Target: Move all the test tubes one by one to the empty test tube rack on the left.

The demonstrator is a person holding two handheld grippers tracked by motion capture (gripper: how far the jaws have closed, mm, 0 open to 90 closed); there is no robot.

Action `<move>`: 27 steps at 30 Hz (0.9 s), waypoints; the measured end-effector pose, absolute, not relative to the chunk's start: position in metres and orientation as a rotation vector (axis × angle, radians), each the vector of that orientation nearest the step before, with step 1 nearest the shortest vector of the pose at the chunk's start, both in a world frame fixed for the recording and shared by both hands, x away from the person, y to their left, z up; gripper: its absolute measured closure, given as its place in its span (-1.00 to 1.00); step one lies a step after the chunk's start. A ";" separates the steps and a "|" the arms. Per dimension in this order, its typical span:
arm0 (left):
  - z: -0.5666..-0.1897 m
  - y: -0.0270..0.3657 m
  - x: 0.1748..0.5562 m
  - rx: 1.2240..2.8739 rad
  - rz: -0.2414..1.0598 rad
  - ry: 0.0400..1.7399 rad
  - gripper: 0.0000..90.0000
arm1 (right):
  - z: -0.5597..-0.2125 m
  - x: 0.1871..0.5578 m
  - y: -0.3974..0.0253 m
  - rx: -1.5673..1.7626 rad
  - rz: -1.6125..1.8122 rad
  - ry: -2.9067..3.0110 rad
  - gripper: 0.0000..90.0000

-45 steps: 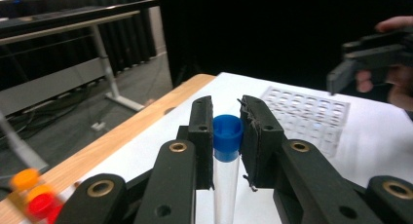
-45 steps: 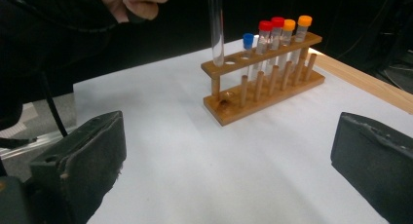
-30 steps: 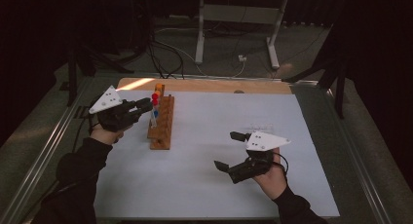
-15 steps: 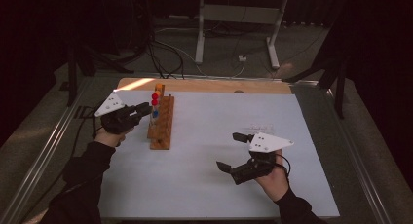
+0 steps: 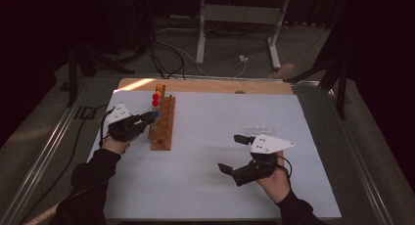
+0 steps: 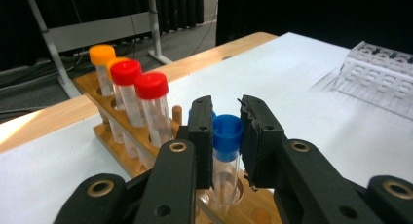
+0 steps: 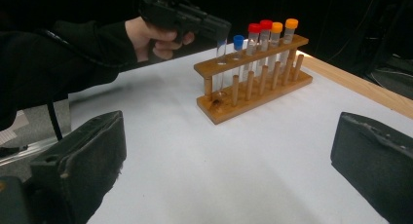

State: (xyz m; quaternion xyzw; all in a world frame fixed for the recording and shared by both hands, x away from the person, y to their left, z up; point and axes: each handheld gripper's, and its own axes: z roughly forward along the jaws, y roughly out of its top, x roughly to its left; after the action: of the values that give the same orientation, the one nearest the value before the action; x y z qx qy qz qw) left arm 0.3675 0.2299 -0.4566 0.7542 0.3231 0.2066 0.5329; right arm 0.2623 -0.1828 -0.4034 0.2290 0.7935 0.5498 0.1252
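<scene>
Left gripper (image 6: 226,136) pinched the blue-capped tube (image 6: 227,132) at its cap, upright in a near hole of the wooden rack (image 5: 163,124), likely to seat or lift it straight. Right gripper (image 5: 235,154) sat wide open and empty, near-right on the table (image 5: 303,137), out of the way.

Red-capped tubes (image 6: 146,104) crowd just beyond the blue-capped tube (image 6: 226,151) in the wooden rack (image 5: 163,124), while the white tabletop (image 5: 215,151) toward the clear plastic rack (image 6: 377,80) lies open.

left gripper (image 5: 147,118): drifted down-frame along wooden rack (image 5: 163,127), from its upper-left end toward mid-left | blue-capped tube (image 6: 227,132) now between its jaws | right gripper (image 5: 234,154): slightly lower, lower right
</scene>
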 end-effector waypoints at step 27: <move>-0.436 0.238 0.321 1.804 0.367 0.693 -0.78 | -0.405 0.262 -0.186 0.685 1.590 2.310 -1.00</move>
State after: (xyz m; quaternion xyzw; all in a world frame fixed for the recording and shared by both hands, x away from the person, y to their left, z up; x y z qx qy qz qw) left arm 0.3212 0.2384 -0.4358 0.7635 0.2931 0.1555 0.5541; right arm 0.2624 -0.1860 -0.4048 0.2353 0.7936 0.5465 0.1271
